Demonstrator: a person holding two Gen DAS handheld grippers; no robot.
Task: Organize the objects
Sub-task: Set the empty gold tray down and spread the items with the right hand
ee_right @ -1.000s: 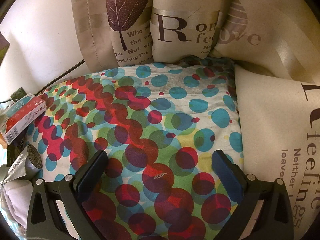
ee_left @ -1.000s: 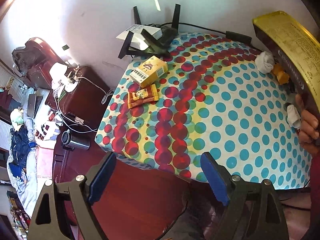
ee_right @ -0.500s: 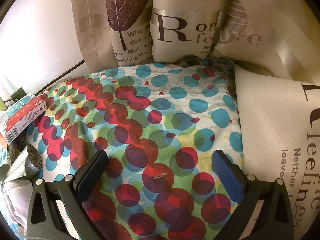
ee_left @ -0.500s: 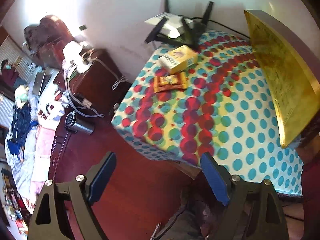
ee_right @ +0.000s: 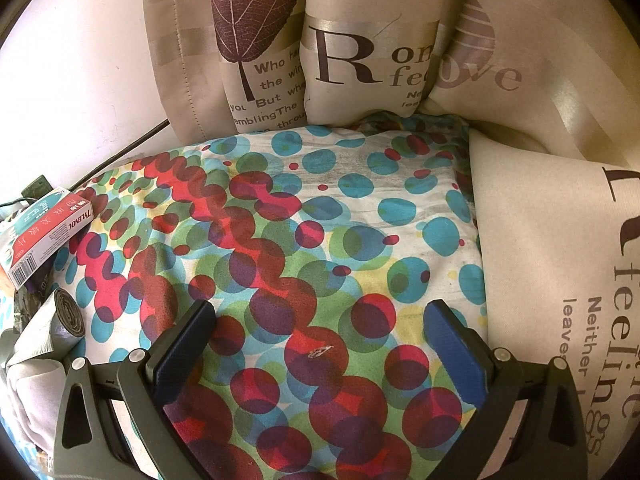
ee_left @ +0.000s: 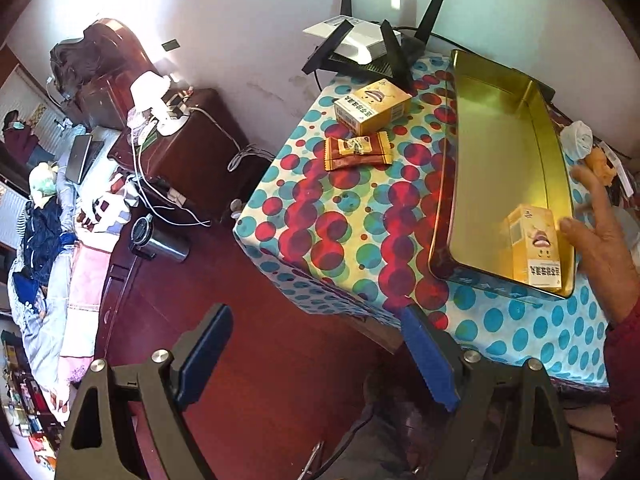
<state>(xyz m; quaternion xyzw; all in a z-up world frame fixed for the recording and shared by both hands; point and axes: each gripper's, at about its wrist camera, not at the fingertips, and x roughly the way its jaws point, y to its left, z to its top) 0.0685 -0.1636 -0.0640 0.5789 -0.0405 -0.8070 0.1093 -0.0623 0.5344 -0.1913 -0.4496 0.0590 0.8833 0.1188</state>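
One gold metal tin point(ee_left: 496, 168) lies open on the dotted tablecloth point(ee_left: 352, 216), and what shows on its shiny floor is a yellow carton face point(ee_left: 538, 246), seemingly a reflection, so I cannot tell whether anything is inside. A bare hand point(ee_left: 600, 236) touches its right rim. Outside the tin lie one yellow carton point(ee_left: 372, 106) and, just in front of it, one brown snack packet point(ee_left: 357, 153); a router point(ee_left: 368, 46) with four antennas stands behind them. The left gripper point(ee_left: 316, 350) hangs off the table edge over the red floor, jaws spread, holding nothing. The right gripper point(ee_right: 320, 354) rests over the cloth, equally wide and empty, with one Tylenol box point(ee_right: 46, 236) and one grey bag roll point(ee_right: 68, 314) at its left, three printed cushions point(ee_right: 352, 48) ahead.
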